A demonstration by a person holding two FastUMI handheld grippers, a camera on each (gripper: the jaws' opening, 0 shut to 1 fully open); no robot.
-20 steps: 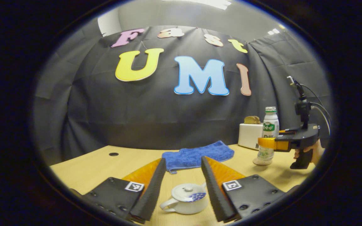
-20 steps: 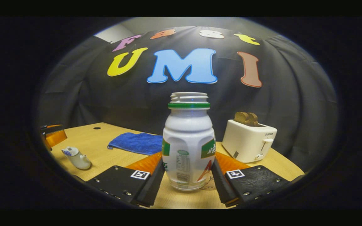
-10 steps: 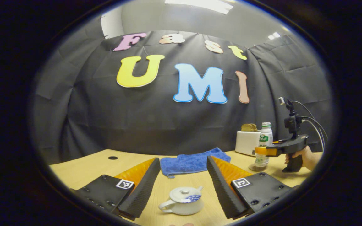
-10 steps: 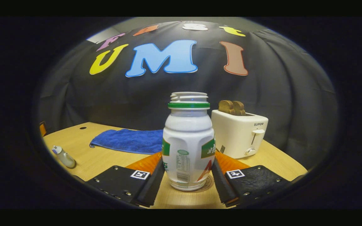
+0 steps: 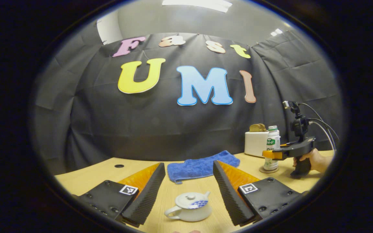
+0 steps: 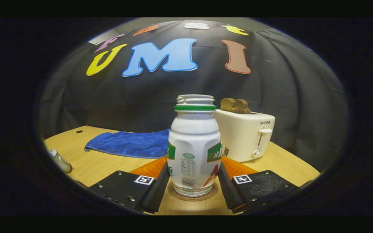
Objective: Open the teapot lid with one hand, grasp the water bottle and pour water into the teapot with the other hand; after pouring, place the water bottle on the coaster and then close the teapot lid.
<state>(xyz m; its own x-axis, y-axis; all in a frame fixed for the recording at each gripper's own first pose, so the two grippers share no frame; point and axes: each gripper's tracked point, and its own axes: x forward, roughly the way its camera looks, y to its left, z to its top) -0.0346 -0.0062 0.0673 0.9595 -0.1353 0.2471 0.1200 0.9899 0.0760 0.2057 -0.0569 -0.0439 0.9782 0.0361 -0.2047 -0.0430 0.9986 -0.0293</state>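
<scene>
The white teapot [image 5: 188,207] with a blue pattern stands on the wooden table, its lid [image 5: 189,197] in place. My left gripper [image 5: 189,164] is open, its fingers spread wide on either side of the pot without touching it. The white water bottle [image 6: 194,152], green-ringed and uncapped, stands upright with its base on the round coaster [image 6: 193,195]. My right gripper [image 6: 193,168] is shut on the bottle's lower body. In the left gripper view the bottle [image 5: 272,142], the coaster [image 5: 268,170] and the right gripper [image 5: 272,154] show at far right. The teapot [image 6: 60,162] peeks in at the far left edge of the right gripper view.
A white toaster [image 6: 244,134] holding bread slices stands close behind and right of the bottle. A blue towel [image 6: 131,144] lies at the back middle of the table. A hand [image 5: 316,160] holds the right gripper's grip. A small hole [image 5: 119,166] marks the table's far left.
The right gripper carried the bottle rightward and set it down on the coaster, still gripping it. The left gripper stayed open over the teapot, shifting only slightly.
</scene>
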